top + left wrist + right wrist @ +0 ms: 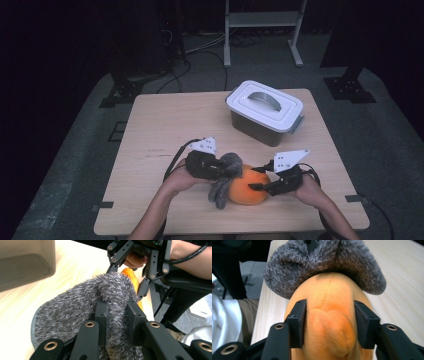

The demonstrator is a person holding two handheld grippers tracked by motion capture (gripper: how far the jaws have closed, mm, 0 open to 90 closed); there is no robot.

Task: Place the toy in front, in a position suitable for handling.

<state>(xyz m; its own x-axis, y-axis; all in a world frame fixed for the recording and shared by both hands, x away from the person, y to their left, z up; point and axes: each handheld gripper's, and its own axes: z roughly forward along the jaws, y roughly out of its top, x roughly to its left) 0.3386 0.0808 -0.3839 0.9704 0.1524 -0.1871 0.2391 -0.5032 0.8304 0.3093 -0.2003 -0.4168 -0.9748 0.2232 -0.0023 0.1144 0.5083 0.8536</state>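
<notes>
The left gripper (220, 172), clamping the grey fuzzy cloth (226, 176), sits at nine o'clock of the orange plush (248, 189); the right gripper (256, 186) squeezes the plush from three o'clock.

Left gripper (226, 172) pinches grey fuzzy cloth (225, 181) on orange plush (246, 188); right gripper (256, 186) clamps plush; lidded bin (265, 112) farther back on bench (160, 135).

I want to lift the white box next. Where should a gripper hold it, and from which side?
Probably the arched handle in the middle of the white box's lid, coming from above: it rises off the flat lid, while the body looks wide for the jaws.
</notes>
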